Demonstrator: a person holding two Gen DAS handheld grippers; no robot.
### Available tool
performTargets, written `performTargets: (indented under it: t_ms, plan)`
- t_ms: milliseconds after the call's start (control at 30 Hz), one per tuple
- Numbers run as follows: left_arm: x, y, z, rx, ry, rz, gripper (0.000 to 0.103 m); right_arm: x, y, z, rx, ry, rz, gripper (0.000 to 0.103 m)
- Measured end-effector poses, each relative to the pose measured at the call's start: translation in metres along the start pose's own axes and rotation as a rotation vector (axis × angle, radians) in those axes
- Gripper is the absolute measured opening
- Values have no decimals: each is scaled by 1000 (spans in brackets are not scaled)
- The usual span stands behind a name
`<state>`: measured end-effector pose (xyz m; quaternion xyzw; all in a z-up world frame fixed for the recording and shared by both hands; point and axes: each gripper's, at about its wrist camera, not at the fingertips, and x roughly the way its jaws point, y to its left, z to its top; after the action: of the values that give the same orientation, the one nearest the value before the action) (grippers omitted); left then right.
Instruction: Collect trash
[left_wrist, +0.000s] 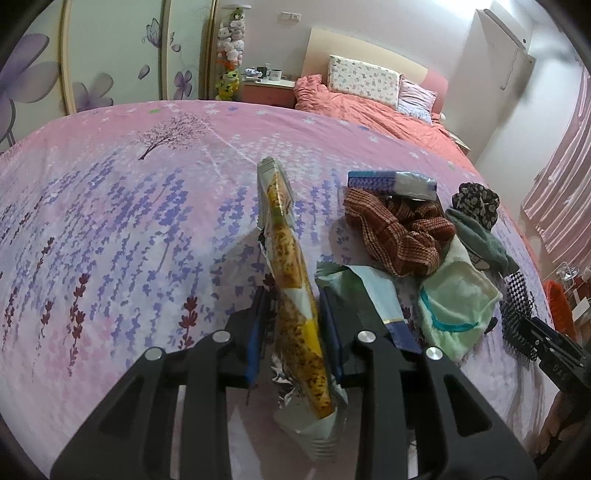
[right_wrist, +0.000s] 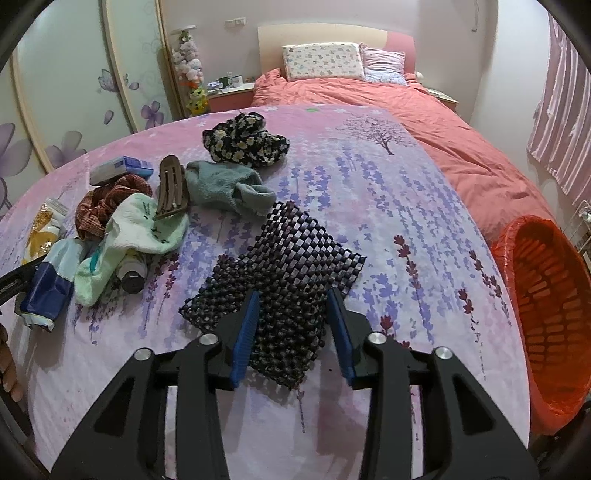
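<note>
My left gripper (left_wrist: 293, 295) is shut on a long yellow snack wrapper (left_wrist: 291, 266), which stands on edge between the blue pads above the bed sheet. A blue and pale green wrapper (left_wrist: 373, 291) lies just right of it; it also shows in the right wrist view (right_wrist: 51, 280). My right gripper (right_wrist: 293, 299) is open, its fingers on either side of a black mesh mat (right_wrist: 280, 266) lying flat on the sheet. An orange trash basket (right_wrist: 550, 306) stands at the bed's right edge.
A pile lies on the sheet: a red-brown checked cloth (left_wrist: 399, 232), pale green sock (right_wrist: 144, 229), grey-green sock (right_wrist: 225, 188), black floral cloth (right_wrist: 243, 140), brown hair clip (right_wrist: 171, 188), a small bottle (right_wrist: 133, 275) and a blue tissue pack (left_wrist: 391, 182). A red duvet (right_wrist: 424, 122) lies beyond.
</note>
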<state>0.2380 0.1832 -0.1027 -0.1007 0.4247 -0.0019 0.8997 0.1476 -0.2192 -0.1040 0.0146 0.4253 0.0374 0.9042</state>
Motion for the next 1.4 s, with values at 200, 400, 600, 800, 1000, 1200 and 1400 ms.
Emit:
performTargets:
  t_ms: [200,400,600,800,1000,1200,1400]
  plan:
    - [-1,2,0,-1,1,-8,32,0,-1,0,4,1,3,41]
    - [-1,1,0,1,1,-4,32,0,-3,0,7,2,3,44]
    - [-1,1,0,2,1,-3,32,0,-3,0,7,2,3,44]
    - [-1,1,1,-5,1,-12,32,0,-4,0,5,2,0,44]
    - [-1,-1,1,15,2,-3,35,-1,-3,0,-2,-1,-17,47]
    - [-2,0,2,141,28,-15,35,-2,-8,-1,36,13,37,67]
    - [-7,14,2,125,42,-35,35,0,15,2,-22,3,10,69]
